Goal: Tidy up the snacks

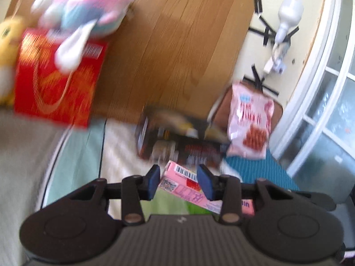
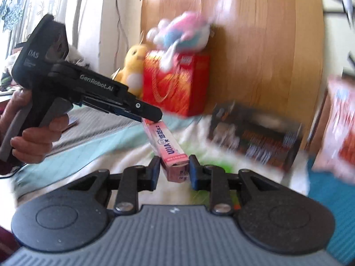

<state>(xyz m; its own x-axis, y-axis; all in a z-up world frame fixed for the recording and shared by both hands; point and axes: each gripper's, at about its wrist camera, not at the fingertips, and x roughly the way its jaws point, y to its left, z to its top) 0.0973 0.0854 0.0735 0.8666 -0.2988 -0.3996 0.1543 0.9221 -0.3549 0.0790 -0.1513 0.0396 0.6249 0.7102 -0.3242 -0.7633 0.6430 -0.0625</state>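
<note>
Pink box [image 2: 172, 153] clamped btwn both grippers [image 2: 174, 170], ends.

A pink snack box [image 2: 170, 148] with a white side panel and blue lettering is seen. A red gift box [image 1: 57, 77] is patterned in gold. A black snack box [image 1: 179, 141] carries orange print. A pale pink snack bag [image 1: 249, 119] shows red-orange pieces. A teal cloth [image 1: 264, 170] is finely striped. A yellow plush chick [image 2: 133, 68] is visible.

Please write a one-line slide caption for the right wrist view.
Two hand-held grippers grip a pink box at both ends, above the bed.
</note>
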